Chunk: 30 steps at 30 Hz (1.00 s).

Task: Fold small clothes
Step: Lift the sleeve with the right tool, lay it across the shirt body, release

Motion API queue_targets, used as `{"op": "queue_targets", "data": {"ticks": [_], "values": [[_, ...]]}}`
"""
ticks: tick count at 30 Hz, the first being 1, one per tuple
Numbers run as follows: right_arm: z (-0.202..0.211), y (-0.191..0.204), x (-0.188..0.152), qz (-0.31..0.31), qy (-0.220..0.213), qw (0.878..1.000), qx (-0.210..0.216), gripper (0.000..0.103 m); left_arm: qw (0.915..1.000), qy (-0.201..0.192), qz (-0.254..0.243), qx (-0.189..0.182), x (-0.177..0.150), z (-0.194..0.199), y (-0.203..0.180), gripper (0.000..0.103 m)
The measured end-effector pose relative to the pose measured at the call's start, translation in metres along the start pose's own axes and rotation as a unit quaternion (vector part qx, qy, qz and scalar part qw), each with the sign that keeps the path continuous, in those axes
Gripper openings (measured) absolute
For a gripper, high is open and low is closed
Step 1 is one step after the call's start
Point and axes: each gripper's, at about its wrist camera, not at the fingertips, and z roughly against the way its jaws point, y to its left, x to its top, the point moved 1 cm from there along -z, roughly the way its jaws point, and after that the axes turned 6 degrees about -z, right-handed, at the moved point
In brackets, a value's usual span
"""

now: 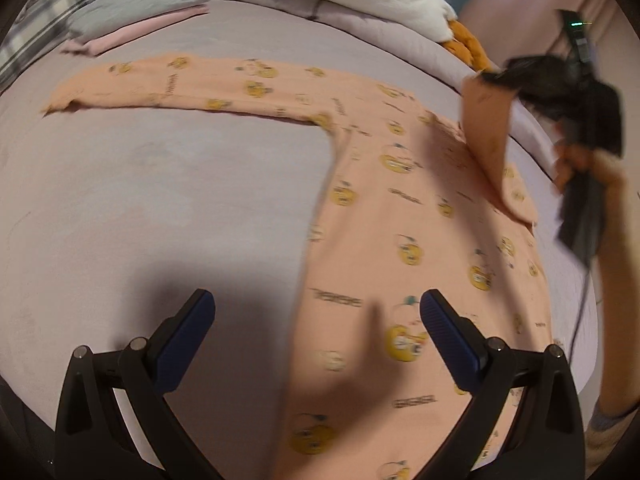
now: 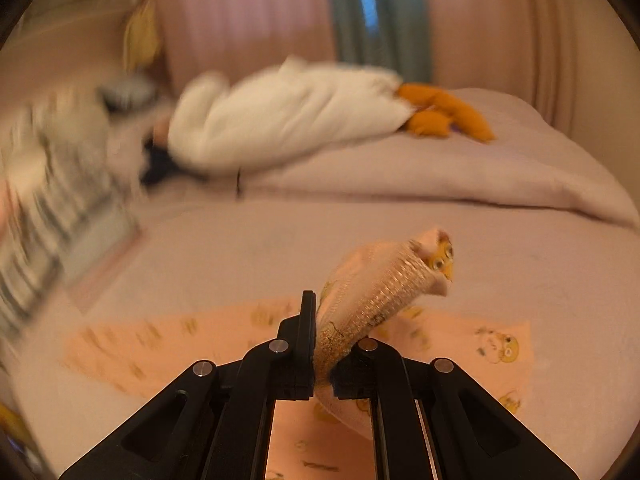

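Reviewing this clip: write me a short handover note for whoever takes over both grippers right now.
Right gripper: shut on the cuff of one sleeve of the peach top, lifted off the bed over the top's body.
Left gripper: open, holding nothing, above the top's lower part.
Top: spread flat on the bed, other sleeve still stretched out flat.
Folded clothes stacked at the far side of the bed.
Done: one sleeve picked up, fold begun.
Left: probably lay this sleeve across the body, fold the other sleeve in, fold the body, add it to the stack.
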Motion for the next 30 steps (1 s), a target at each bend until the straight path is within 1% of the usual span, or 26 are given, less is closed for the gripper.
{"op": "queue_targets", "data": {"ticks": [2,4,7,8,9,10,11,12,13,14,16,18,20,22,23,24,25,27,30], "values": [[-0.031,0.022,-0.019,0.032,0.034,0.999,-0.01,0.008,0.9999,0.0,0.01,0.004,0.0,0.0,0.01,0.102],[-0.055,0.04,-0.038,0.073,0.055,0.995,-0.026,0.008,0.9998,-0.001,0.019,0.008,0.0,0.001,0.019,0.102],[-0.078,0.066,-0.052,0.127,0.078,0.988,-0.049,0.009,0.9994,-0.008,0.033,0.011,0.0,0.004,0.03,0.102],[-0.082,0.074,-0.056,0.141,0.087,0.985,-0.047,0.009,0.9991,-0.011,0.039,0.011,0.001,0.006,0.034,0.102],[-0.087,0.082,-0.058,0.158,0.098,0.982,-0.043,0.011,0.9989,-0.014,0.044,0.01,0.001,0.007,0.039,0.102],[-0.089,0.087,-0.064,0.18,0.109,0.977,-0.04,0.019,0.9985,-0.016,0.051,0.009,0.002,0.008,0.042,0.102],[-0.09,0.092,-0.063,0.195,0.113,0.974,-0.036,0.023,0.9981,-0.017,0.059,0.007,0.003,0.009,0.046,0.102],[-0.086,0.095,-0.065,0.204,0.114,0.972,-0.028,0.032,0.9977,-0.019,0.066,0.006,0.003,0.01,0.049,0.102],[-0.08,0.094,-0.063,0.208,0.114,0.971,-0.007,0.041,0.9971,-0.022,0.072,0.006,0.004,0.011,0.053,0.102],[-0.074,0.097,-0.058,0.207,0.113,0.972,0.011,0.045,0.9966,-0.025,0.078,0.011,0.005,0.013,0.056,0.102],[-0.062,0.088,-0.047,0.188,0.108,0.975,0.054,0.056,0.9954,-0.03,0.088,0.023,0.007,0.014,0.064,0.102],[-0.052,0.069,-0.03,0.136,0.107,0.98,0.099,0.058,0.9937,-0.034,0.104,0.024,0.009,0.016,0.073,0.102],[-0.046,0.047,-0.018,0.068,0.111,0.981,0.147,0.058,0.9918,-0.038,0.121,0.019,0.01,0.018,0.082,0.102],[-0.045,0.029,-0.015,0.016,0.111,0.981,0.16,0.058,0.9907,-0.039,0.13,0.01,0.014,0.019,0.091,0.102],[-0.049,0.022,-0.015,-0.001,0.113,0.982,0.152,0.058,0.9904,-0.039,0.132,0.008,0.016,0.019,0.095,0.102],[-0.054,0.019,-0.017,-0.009,0.117,0.983,0.138,0.054,0.9899,-0.04,0.136,0.006,0.019,0.02,0.1,0.102],[-0.06,0.016,-0.017,-0.012,0.119,0.984,0.129,0.04,0.9885,-0.044,0.144,0.002,0.022,0.022,0.107,0.102],[-0.072,0.02,-0.026,-0.009,0.134,0.983,0.125,0.024,0.9863,-0.051,0.157,-0.006,0.026,0.026,0.117,0.102],[-0.083,0.035,-0.035,-0.002,0.131,0.983,0.125,0.015,0.9815,-0.065,0.18,-0.004,0.034,0.033,0.137,0.102]]}}
